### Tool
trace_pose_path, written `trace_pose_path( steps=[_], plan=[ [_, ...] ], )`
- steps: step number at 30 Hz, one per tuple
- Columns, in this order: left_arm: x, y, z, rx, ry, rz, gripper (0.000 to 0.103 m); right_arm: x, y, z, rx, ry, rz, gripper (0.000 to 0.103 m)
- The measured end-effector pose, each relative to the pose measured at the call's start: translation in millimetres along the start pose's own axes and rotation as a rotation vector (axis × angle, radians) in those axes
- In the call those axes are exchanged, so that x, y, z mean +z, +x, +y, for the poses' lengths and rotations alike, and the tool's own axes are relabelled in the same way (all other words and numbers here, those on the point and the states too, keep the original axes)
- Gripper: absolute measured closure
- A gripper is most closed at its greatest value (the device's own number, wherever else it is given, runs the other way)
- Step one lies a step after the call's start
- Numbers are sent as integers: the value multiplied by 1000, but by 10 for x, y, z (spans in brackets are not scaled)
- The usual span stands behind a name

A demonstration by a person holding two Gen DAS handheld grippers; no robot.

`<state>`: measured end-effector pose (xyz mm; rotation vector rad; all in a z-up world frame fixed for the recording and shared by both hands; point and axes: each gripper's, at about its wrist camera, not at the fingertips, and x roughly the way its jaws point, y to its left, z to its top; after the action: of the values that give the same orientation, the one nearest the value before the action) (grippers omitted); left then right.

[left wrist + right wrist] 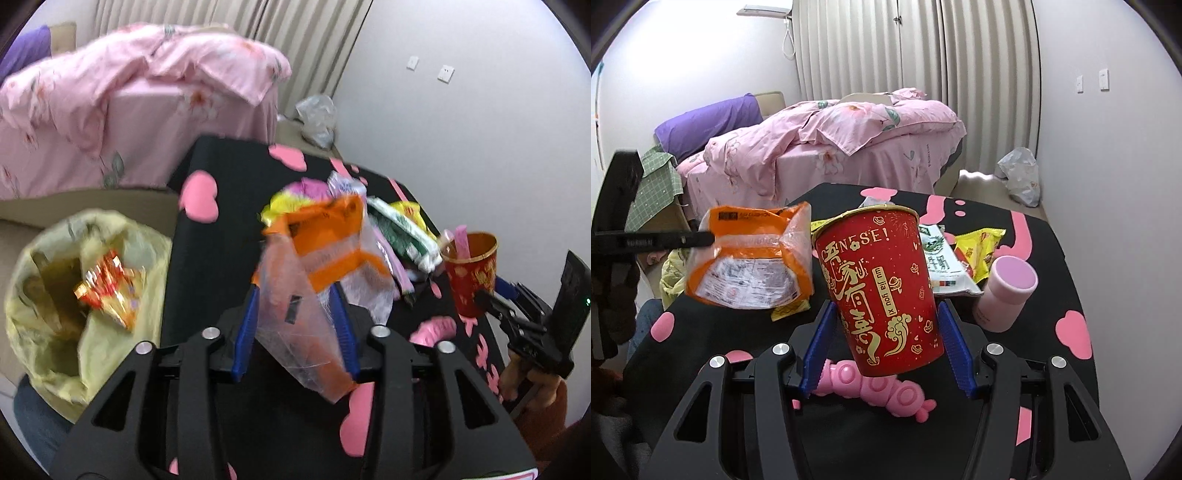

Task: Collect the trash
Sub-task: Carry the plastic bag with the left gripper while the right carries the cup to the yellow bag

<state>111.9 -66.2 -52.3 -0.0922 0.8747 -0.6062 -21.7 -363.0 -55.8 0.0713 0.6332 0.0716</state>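
Red cup (pixel 882 291) between right gripper (pixel 886 314) jaws

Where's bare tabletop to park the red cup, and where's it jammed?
Free: the black cloth right of the right claw, between the pink bottle and the pink heart patch; also the table's left strip beside the yellow trash bag. Crowded: the centre-back, where wrappers pile up behind the red cup; a pink toy lies below it.

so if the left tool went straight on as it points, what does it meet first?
Probably the pile of snack wrappers on the black table, beyond the orange-and-clear plastic bag between its fingers. Depth is unclear.
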Motion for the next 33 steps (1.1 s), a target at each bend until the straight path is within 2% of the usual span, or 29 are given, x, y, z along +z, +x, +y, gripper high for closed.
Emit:
trace_pose_path(
  steps=[1, 3, 6, 9, 12, 14, 15, 16, 17, 21, 26, 33],
  plan=[
    [-37, 13, 21, -23, -6, 7, 52, -12, 10, 27, 2, -4, 8, 49],
    [-123, 43, 57, -91, -5, 16, 47, -22, 29, 71, 6, -18, 19, 49],
    [-205, 117, 66, -134, 5, 34, 39, -43, 53, 127, 8, -42, 34, 49],
    [-282, 231, 125, -117, -31, 69, 36, -51, 69, 154, 12, -51, 41, 49],
    [-346, 306, 126, -58, -38, 112, 36, -55, 81, 161, 16, -52, 45, 49],
    [-370, 302, 71, -9, -12, 113, 39, -61, 97, 162, 16, -49, 50, 49],
    [-373, 300, 65, 8, -9, 111, 47, -67, 102, 160, 17, -45, 51, 49],
    [-376, 301, 48, 20, -6, 111, 61, -73, 103, 160, 18, -43, 52, 49],
    [-379, 309, 41, 17, -5, 117, 66, -75, 107, 160, 20, -41, 53, 49],
    [-343, 182, -46, 38, 39, 68, 74, -69, 88, 176, 19, -50, 49, 49],
    [-175, -263, -158, 69, 91, -76, 74, -25, -40, 169, 11, -44, 8, 49],
    [-55, -620, -153, 121, 98, -144, 74, 67, -186, 227, 17, -43, -38, 49]
  ],
)
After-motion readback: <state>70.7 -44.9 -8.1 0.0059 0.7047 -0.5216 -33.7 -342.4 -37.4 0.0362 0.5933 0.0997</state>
